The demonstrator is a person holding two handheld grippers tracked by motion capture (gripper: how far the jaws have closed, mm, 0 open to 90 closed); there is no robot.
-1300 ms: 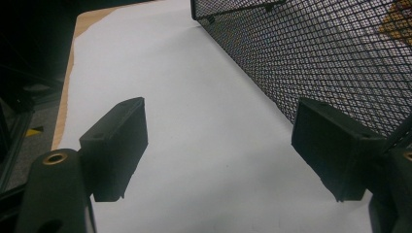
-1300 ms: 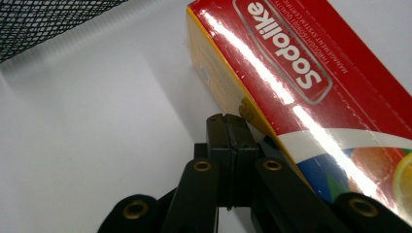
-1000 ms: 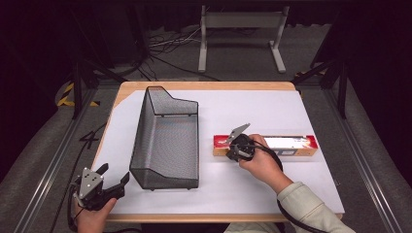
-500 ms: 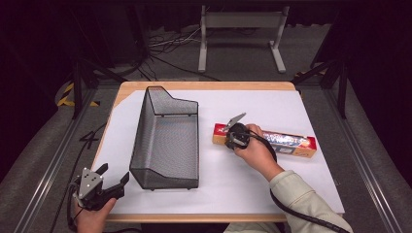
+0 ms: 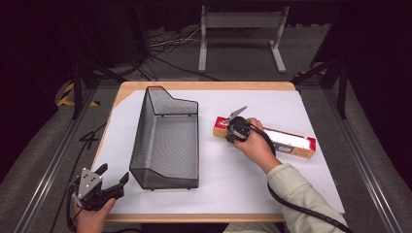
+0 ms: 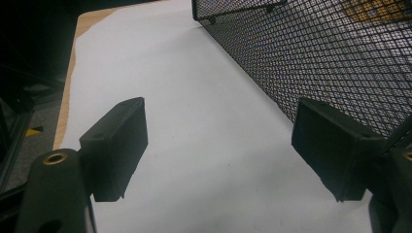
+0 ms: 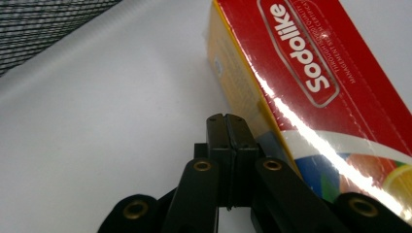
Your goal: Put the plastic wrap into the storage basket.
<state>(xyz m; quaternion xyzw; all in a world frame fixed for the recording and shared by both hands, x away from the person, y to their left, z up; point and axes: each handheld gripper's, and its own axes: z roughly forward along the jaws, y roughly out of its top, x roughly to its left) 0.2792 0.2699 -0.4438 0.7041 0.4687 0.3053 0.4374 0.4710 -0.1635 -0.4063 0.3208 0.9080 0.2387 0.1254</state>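
A long red and yellow "Sodolike" box [image 5: 290, 142] [image 7: 301, 68] lies slanted on the white table, right of centre. My right gripper [image 5: 231, 136] [image 7: 227, 120] is shut with nothing between its jaws. Its tip rests against the yellow long side of the box near the left end. A black wire-mesh basket [image 5: 145, 131] [image 6: 330, 58] stands left of centre, empty. My left gripper [image 5: 112, 174] [image 6: 218, 141] is open and holds nothing. It hovers at the table's front left corner, just left of the basket's near end.
A white sheet [image 5: 218, 179] covers the wooden table top. A grey metal stand [image 5: 240, 19] and cables lie on the floor beyond the far edge. Dark floor and rails [image 5: 43, 165] flank the table.
The right gripper has moved away from me and leftward along the box. The box, square to the table before, now lies slanted with its left end farther back. The left gripper kept still.
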